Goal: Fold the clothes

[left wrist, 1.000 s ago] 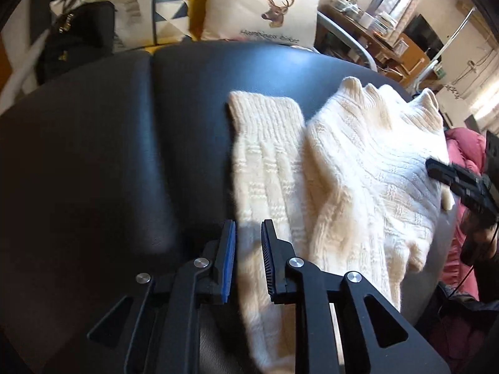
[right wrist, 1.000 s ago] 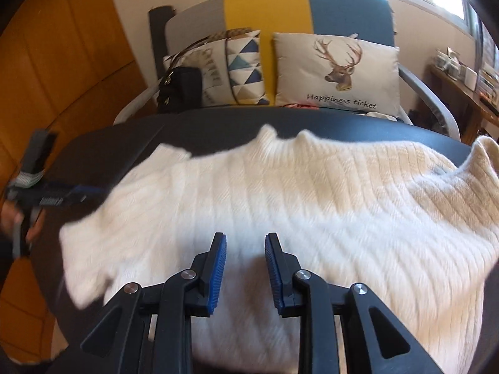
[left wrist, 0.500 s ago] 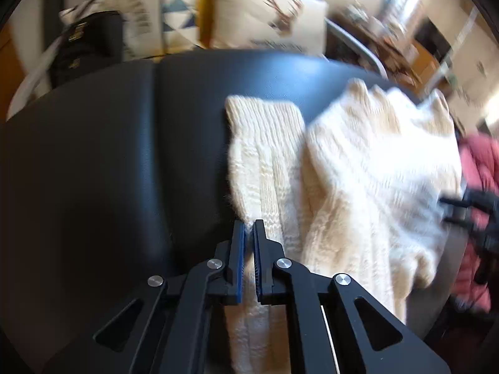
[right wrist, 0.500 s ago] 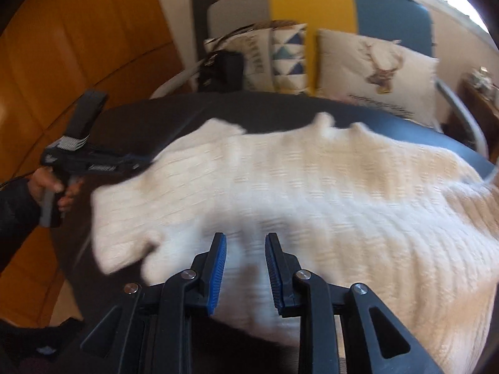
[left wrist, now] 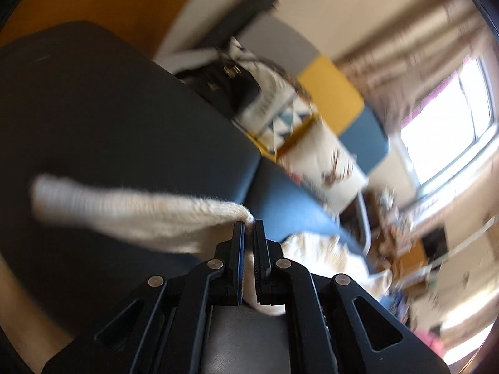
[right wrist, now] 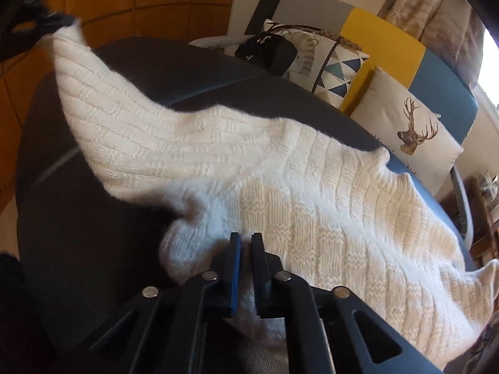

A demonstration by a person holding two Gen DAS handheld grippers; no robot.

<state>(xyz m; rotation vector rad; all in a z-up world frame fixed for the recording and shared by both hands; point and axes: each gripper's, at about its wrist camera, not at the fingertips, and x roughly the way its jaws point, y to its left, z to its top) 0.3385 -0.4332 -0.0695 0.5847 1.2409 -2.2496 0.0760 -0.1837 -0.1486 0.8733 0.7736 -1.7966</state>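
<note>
A cream cable-knit sweater [right wrist: 312,205] lies spread over a dark padded tabletop [right wrist: 93,218], its body running from the near left toward the far right edge, while one sleeve [right wrist: 103,106] is lifted off the surface and stretches up toward the upper left corner of the right wrist view. There the left gripper [right wrist: 46,20] shows only as a dark, blurred shape at the sleeve's cuff. In the left wrist view, which is tilted and motion-blurred, the left gripper [left wrist: 248,230] has its two fingers pressed together on a pinch of the knit, with the cloth bunched between the blue pads and poking out just past the tips; the sleeve [left wrist: 124,212] trails off to the left of the fingers, hanging above the tabletop [left wrist: 93,118]. The right gripper [right wrist: 243,243] sits low over the sweater's body near the underarm, its fingers drawn close with a fold of white knit wedged in the narrow gap between them and more cloth gathered beneath. Beyond the table stands a grey, yellow and blue sofa [right wrist: 383,40] carrying a deer-print cushion [right wrist: 408,131], a triangle-patterned cushion [right wrist: 336,68] and a black handbag [right wrist: 268,51].
</note>
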